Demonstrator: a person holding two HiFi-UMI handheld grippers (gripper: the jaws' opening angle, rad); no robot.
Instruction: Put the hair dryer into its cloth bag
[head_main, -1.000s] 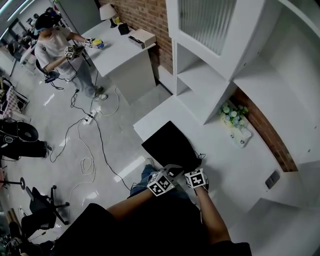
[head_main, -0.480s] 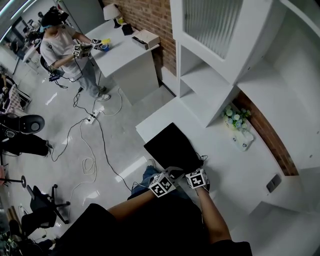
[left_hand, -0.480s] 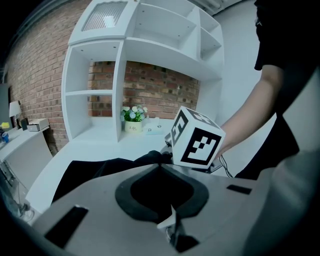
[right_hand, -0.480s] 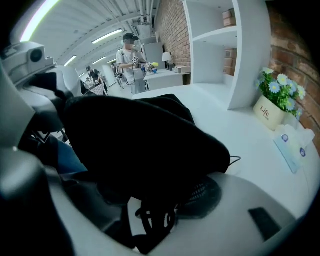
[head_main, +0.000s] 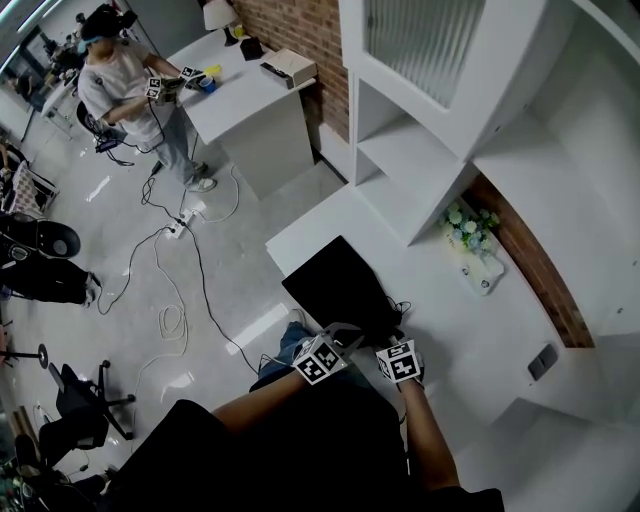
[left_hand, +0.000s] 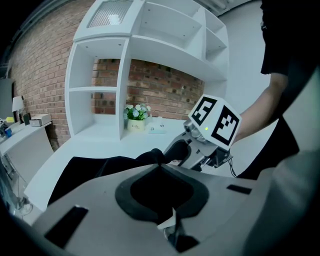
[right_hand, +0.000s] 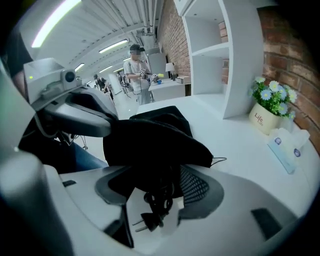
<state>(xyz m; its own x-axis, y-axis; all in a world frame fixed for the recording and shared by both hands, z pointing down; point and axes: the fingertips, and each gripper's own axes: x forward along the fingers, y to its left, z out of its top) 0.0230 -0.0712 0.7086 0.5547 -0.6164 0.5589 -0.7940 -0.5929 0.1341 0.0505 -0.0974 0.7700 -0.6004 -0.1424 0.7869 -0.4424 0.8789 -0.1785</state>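
The hair dryer is shown only by its coiled cord (right_hand: 160, 196) and one two-pin plug (right_hand: 141, 221). These are seen in the right gripper view alone, hanging below the one black cloth bag (right_hand: 155, 135) between the right tongs (right_hand: 162, 175), which have just been opening and are released. In the left gripper view the bag's near edge is seen clenched in the left tongs (left_hand: 160, 167). In the head view one bench (head_main: 470, 330), carrying the bag, and one flowerpot (head_main: 466, 232) are counted.
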